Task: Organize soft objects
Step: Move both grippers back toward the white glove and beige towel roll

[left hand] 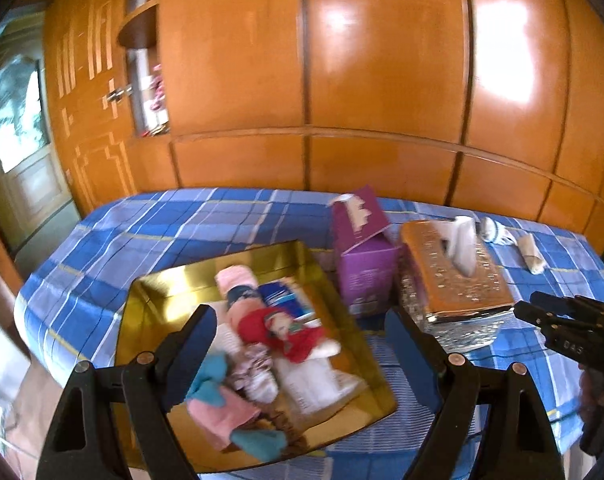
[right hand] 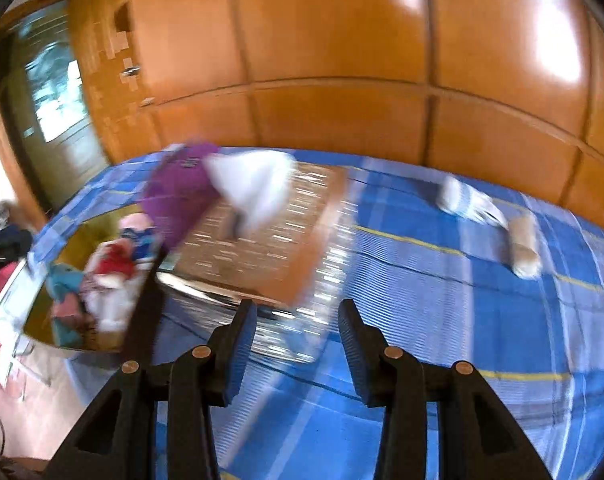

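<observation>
A gold tray (left hand: pixel 150 300) on the blue plaid bed holds several soft things: a red-dressed doll (left hand: pixel 278 330), pink and teal cloths (left hand: pixel 222 400) and rolled socks. My left gripper (left hand: pixel 302 340) hovers over the tray, open, with nothing between its fingers. A white-and-blue sock (right hand: pixel 470 200) and a beige roll (right hand: pixel 524 248) lie loose on the bed at the far right. My right gripper (right hand: pixel 300 344) is open and empty above the bedspread, in front of the tissue box. It also shows at the right edge of the left wrist view as the right gripper (left hand: pixel 542 316). The right wrist view is motion-blurred.
A purple carton (left hand: pixel 366 264) and a gold tissue box (left hand: pixel 454 276) with a tissue sticking up stand side by side right of the tray. Orange wooden wardrobe doors (left hand: pixel 382 80) rise behind the bed. A door (left hand: pixel 18 120) is at the left, and the bed's left edge drops to the floor.
</observation>
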{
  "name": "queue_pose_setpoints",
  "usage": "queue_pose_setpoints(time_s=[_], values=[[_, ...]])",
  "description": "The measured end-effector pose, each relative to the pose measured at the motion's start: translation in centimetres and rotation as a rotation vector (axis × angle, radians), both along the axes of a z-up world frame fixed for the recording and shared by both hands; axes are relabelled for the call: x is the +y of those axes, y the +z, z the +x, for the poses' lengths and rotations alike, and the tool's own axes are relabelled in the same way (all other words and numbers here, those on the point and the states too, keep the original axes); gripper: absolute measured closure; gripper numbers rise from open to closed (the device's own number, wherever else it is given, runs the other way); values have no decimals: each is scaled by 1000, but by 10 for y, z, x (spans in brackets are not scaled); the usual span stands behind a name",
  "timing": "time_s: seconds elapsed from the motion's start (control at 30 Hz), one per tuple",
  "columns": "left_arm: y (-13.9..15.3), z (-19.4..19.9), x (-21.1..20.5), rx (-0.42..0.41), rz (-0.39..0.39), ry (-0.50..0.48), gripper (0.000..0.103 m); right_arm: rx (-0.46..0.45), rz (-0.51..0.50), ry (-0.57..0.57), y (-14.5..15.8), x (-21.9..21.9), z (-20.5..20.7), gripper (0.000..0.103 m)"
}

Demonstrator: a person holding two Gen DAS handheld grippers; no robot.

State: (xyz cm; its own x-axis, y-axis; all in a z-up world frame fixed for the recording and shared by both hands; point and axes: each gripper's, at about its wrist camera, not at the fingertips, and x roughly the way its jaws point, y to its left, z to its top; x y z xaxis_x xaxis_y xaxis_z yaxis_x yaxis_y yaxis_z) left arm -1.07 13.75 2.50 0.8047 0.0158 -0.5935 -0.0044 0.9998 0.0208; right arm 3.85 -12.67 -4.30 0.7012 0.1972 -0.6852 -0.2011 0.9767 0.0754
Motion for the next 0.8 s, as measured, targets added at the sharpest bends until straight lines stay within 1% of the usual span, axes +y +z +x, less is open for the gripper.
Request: queue_pose_setpoints(time_s=[0.13,0.23,0.37,0.47,0.63,0.7,0.8], values=[[8,6,-25,-9,25,-65,16,45,15,-115,-13,-42,-1,61],[14,13,-47,-12,45,-122,16,87,-22,-204,-27,-69,-3,61],[23,23,-77,-17,73,-198,16,140,-37,-267,-45,-100,-11,61],[31,34,-103,-16,85,-270,17,167,-73,-310,-54,-115,-14,61],[46,60,-155,-9,63,-376,17,192,-66,-364,-65,-139,-22,61],[50,74,-182,6,63,-420,16,199,-55,-372,-68,-146,-22,61],[50,102,-219,59,52,-461,16,207,-43,-371,-73,-149,-21,61]])
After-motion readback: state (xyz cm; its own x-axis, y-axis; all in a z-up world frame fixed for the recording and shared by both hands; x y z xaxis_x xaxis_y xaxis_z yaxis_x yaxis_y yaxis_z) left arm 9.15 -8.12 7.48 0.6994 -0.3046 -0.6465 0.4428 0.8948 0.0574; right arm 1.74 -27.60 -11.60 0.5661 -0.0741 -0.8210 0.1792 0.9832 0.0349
